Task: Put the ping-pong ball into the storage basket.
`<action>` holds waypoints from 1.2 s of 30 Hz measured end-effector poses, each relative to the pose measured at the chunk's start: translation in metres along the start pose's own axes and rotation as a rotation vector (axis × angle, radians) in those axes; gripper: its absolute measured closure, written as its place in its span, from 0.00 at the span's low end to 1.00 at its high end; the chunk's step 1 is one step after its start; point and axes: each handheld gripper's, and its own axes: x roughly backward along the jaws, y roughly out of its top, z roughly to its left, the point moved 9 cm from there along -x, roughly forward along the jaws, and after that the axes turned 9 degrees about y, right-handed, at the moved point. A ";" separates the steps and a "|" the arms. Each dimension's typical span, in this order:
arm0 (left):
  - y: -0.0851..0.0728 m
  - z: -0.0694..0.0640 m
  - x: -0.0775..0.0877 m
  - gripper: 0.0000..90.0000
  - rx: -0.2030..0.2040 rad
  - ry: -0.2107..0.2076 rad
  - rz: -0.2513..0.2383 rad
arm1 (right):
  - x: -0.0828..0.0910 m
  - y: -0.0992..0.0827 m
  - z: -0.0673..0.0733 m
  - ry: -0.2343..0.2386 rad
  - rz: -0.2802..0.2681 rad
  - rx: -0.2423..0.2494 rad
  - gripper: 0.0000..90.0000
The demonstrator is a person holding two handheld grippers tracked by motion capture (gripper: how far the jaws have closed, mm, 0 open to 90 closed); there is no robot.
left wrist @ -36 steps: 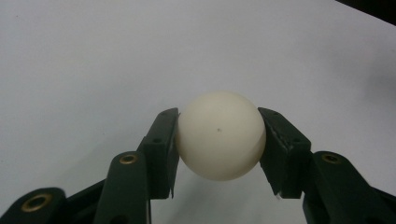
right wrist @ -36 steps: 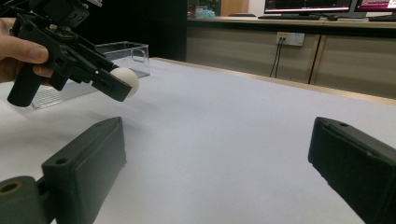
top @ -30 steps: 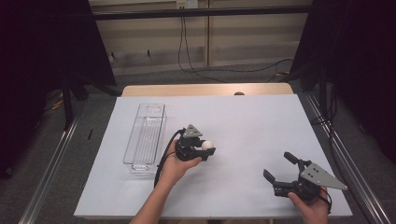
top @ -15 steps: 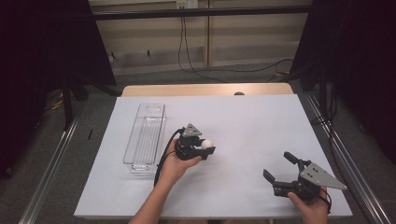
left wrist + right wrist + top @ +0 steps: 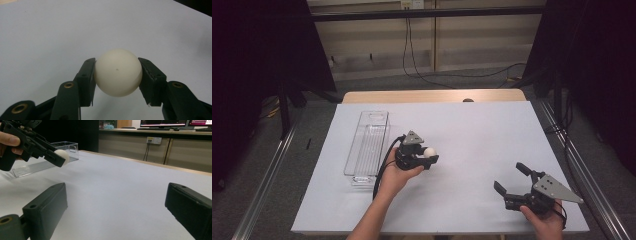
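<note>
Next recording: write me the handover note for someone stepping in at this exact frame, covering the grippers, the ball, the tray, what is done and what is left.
Left gripper: shut on the small white ball, both pads against its sides, held above the white table cover.
Right gripper: jaws wide apart, nothing between them, low over the cover at the near right.
Clear plastic rectangular tray: lies lengthwise on the cover just left of the left gripper; nothing is visible in it.
Done: the ball is picked up and gripped.
Left: probably carrying the ball over the tray and letting it go there; no other loose item is visible on the cover.
</note>
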 end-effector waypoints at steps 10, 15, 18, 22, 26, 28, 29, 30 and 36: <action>0.000 0.007 0.002 0.57 0.015 0.014 0.003 | -0.001 0.000 0.001 0.004 -0.002 -0.004 0.04; -0.002 0.009 0.002 0.57 0.017 0.021 0.012 | -0.001 0.000 0.001 0.003 -0.001 -0.003 0.04; -0.001 0.010 0.003 0.57 0.027 0.023 0.004 | -0.001 0.000 0.001 0.003 0.001 -0.003 0.04; 0.000 0.013 0.004 0.57 0.035 0.028 -0.001 | 0.000 0.001 0.000 0.001 -0.004 0.000 0.04; 0.002 0.015 0.007 0.57 0.046 0.025 -0.005 | 0.000 0.001 0.000 0.005 -0.004 0.001 0.04; 0.001 0.017 0.007 0.57 0.047 0.030 -0.001 | 0.000 0.001 0.000 0.001 -0.008 -0.001 0.04; 0.001 0.017 0.007 0.57 0.052 0.031 0.003 | 0.000 0.001 0.000 0.004 -0.005 -0.001 0.04; 0.000 0.017 0.007 0.57 0.054 0.032 0.005 | 0.000 0.001 0.000 0.001 -0.008 -0.001 0.04; -0.001 0.020 0.007 0.57 0.045 0.037 0.014 | 0.000 0.001 0.000 0.003 -0.006 -0.003 0.04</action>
